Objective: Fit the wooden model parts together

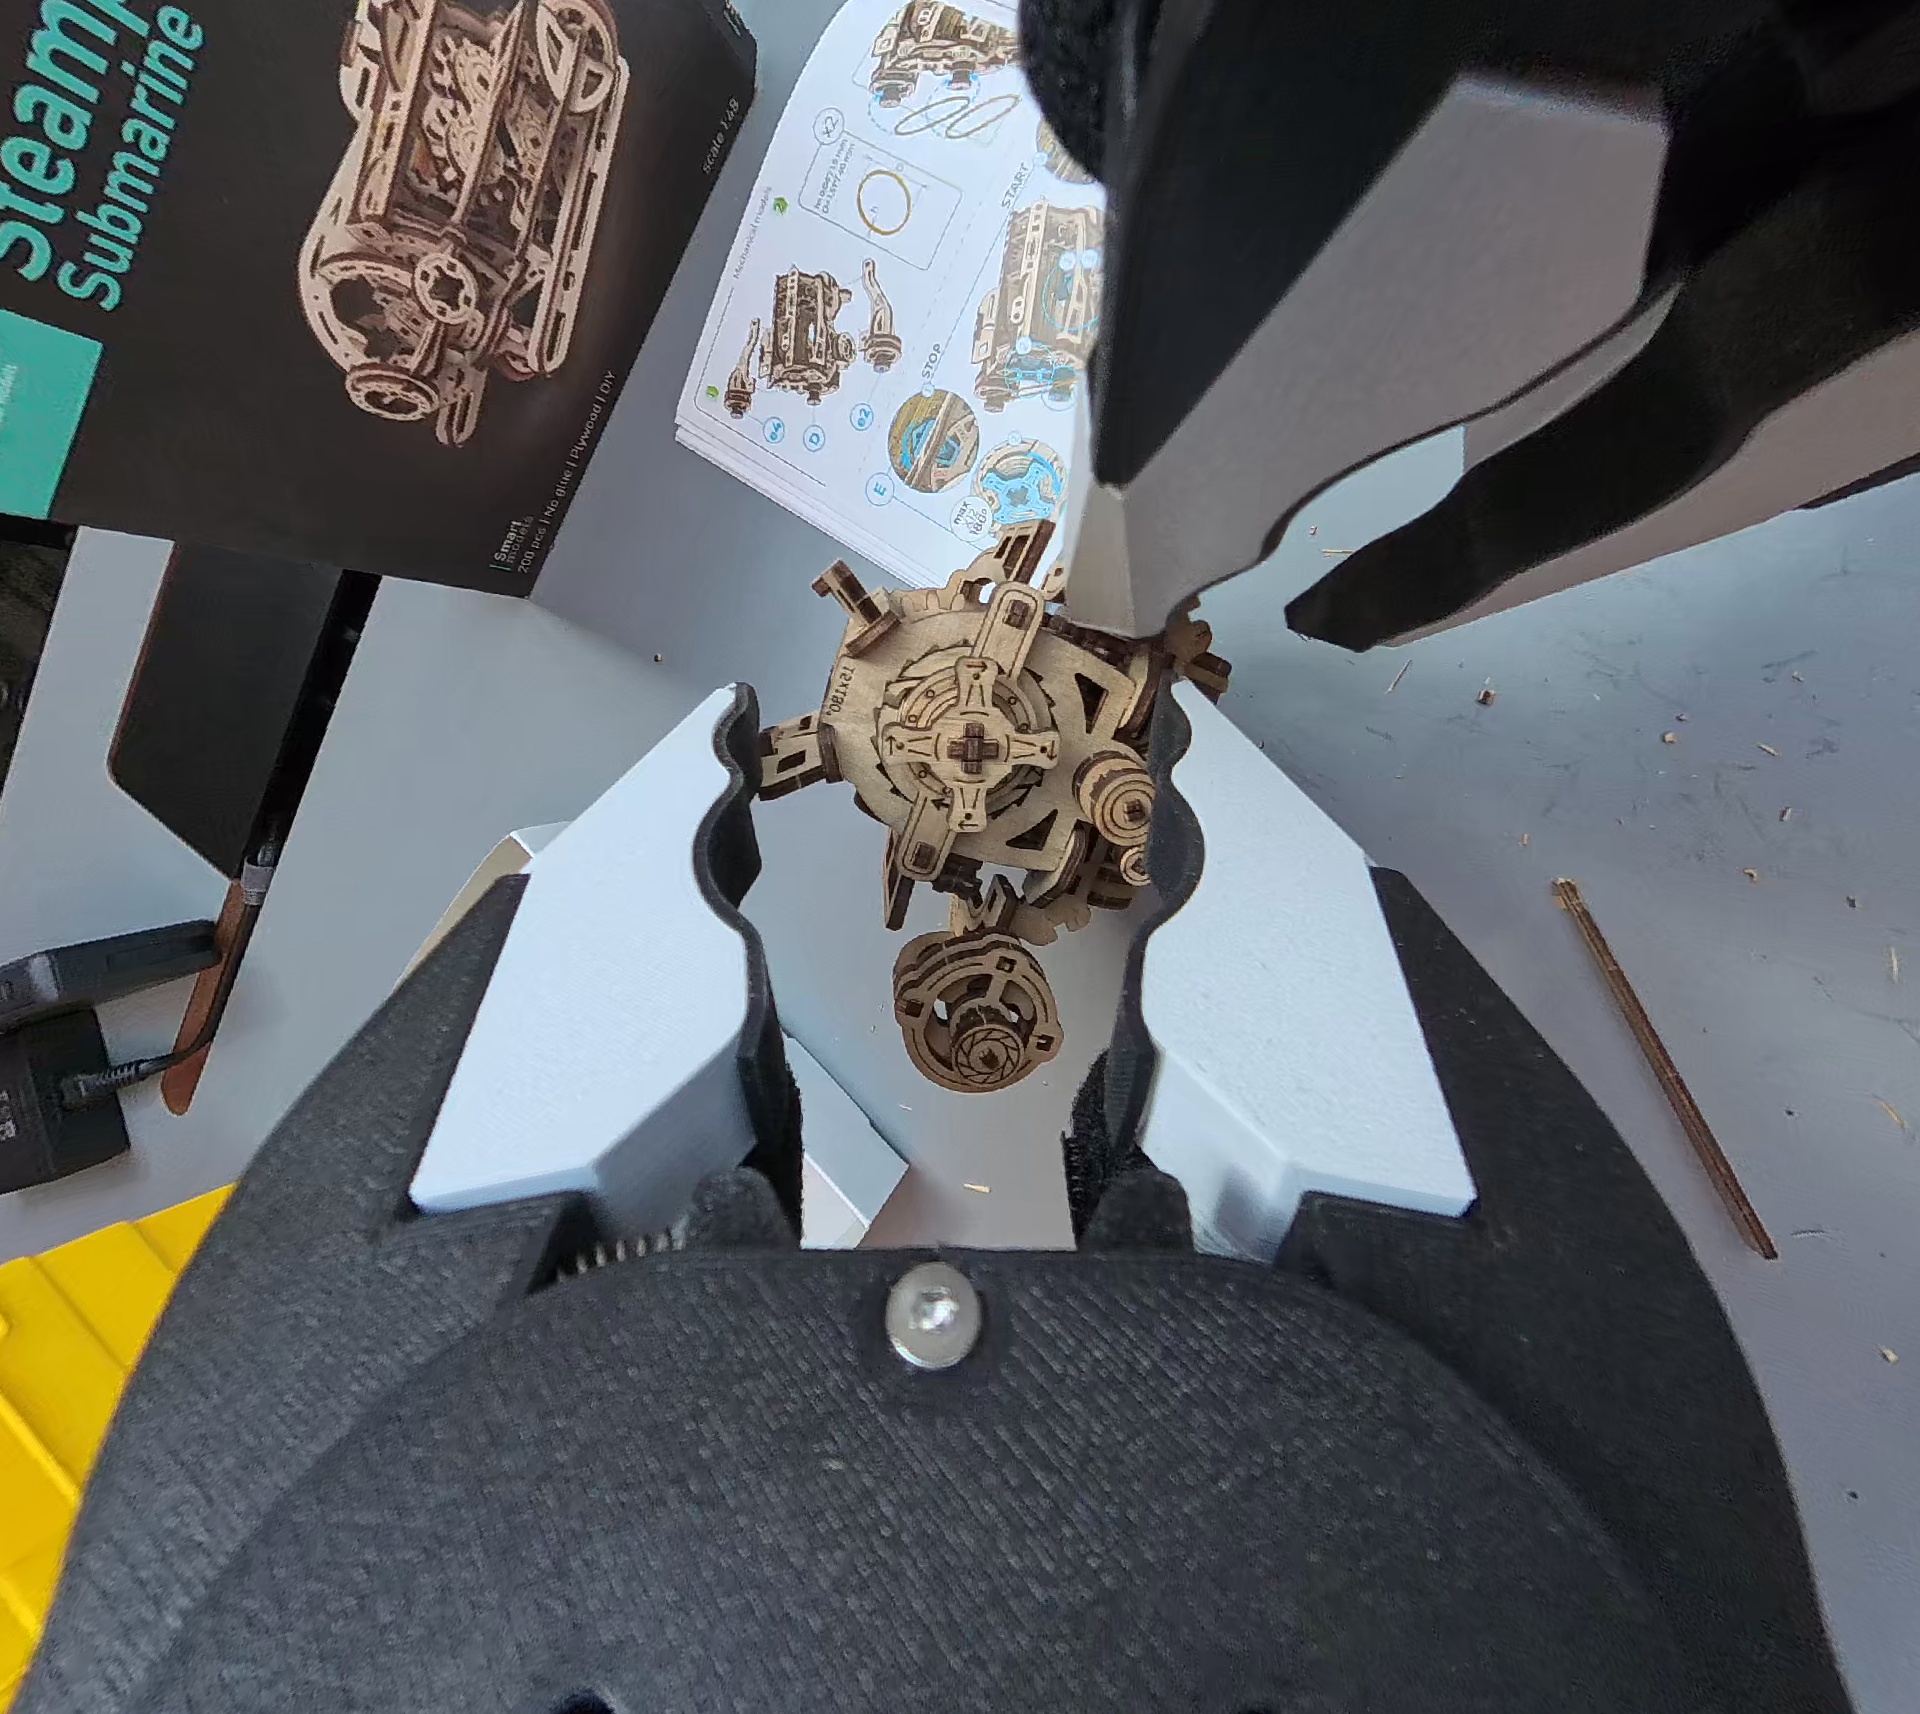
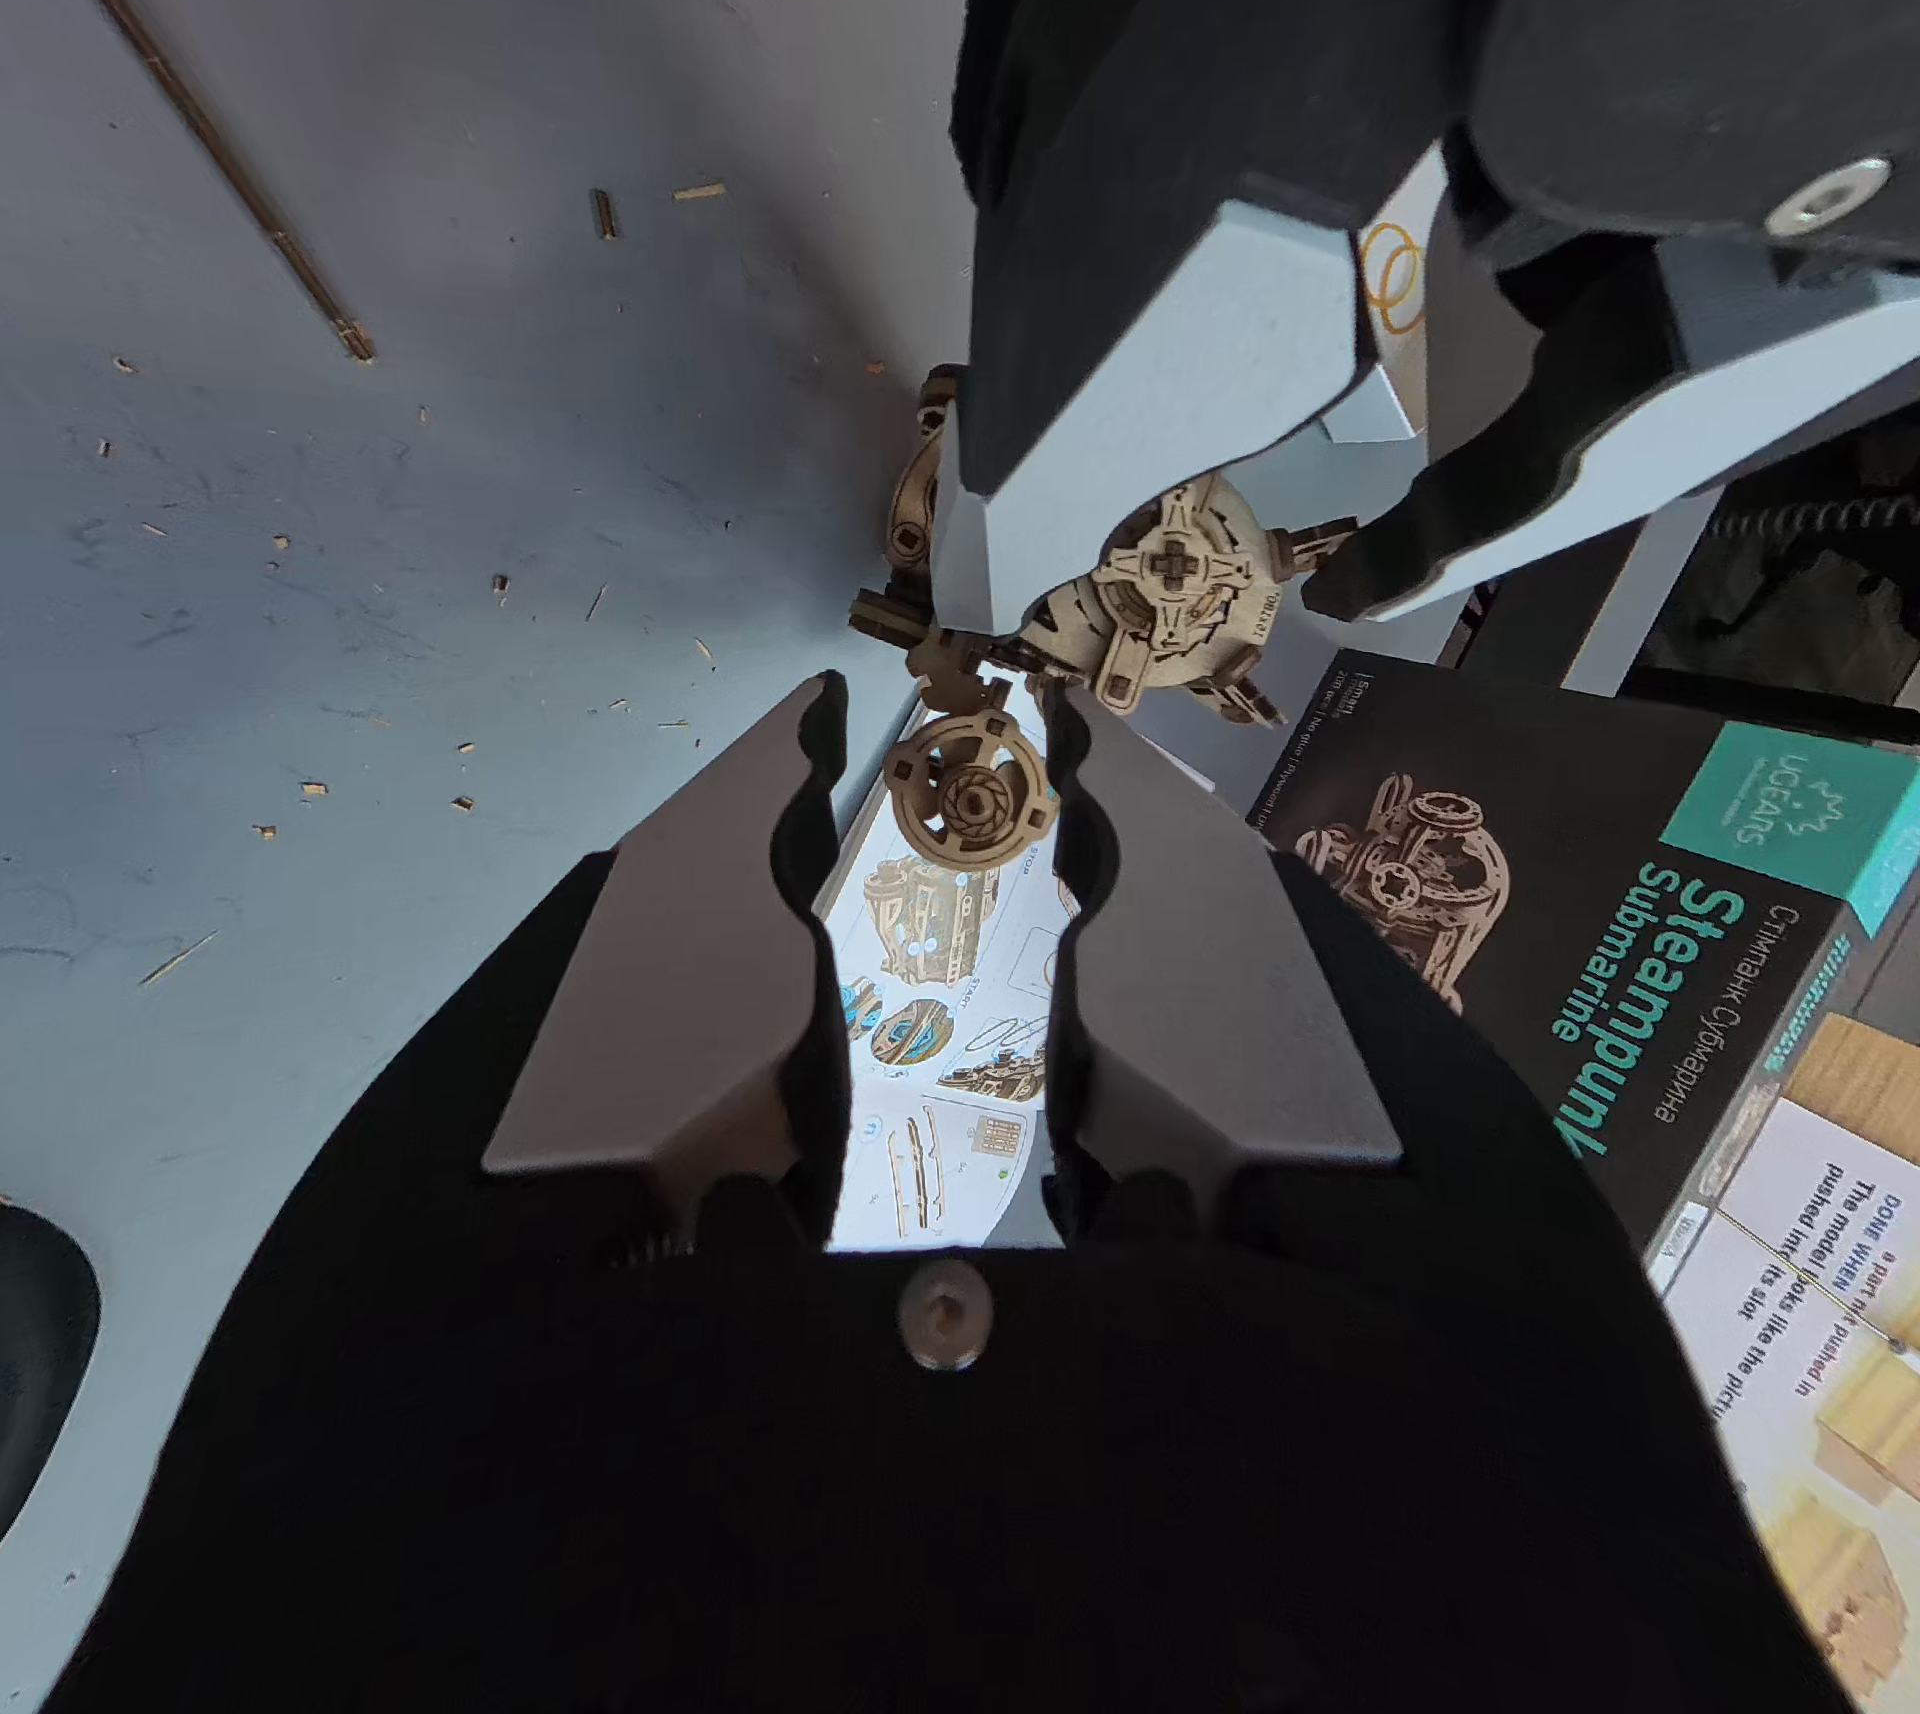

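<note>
**Subject.** The wooden model point(image 1: 966, 750), a round laser-cut plywood assembly with a cross-shaped hub, is hanging clear of the grey table point(image 1: 1558, 833), above the near edge of the instruction booklet point(image 1: 862, 293).

**Left gripper** point(image 1: 951, 729). It is standing wide open to the model's full width and carrying it. The right pad point(image 1: 1169, 791) is pressing on the small side discs. A projecting tab is meeting the left pad point(image 1: 727, 791).

**Right gripper** point(image 2: 945, 698). It is about half open, with its tips reaching the model's far right edge beside a notched projecting piece. A gap is showing at the left pad point(image 2: 821, 781), and nothing appears gripped. The small spoked wheel point(image 2: 971, 791), dangling on an arm from the model, is showing beyond the fingers.

**Handling, as judged.** The model is likely light and stiff but fragile, since thin tabs and spokes would snap under side load. Bare plywood should grip well against the pads. Hold is best taken across the solid disc rim or hub, not on tabs or the wheel's arm.

**Surroundings.** The dark kit box point(image 1: 364, 158) is lying far left. A thin wooden strip point(image 1: 1662, 1072) and scattered chips point(image 2: 312, 791) are littering the right side. A yellow object point(image 1: 62, 1352) is sitting near left. The two grippers are crowding each other at the model, leaving little working room.
</note>
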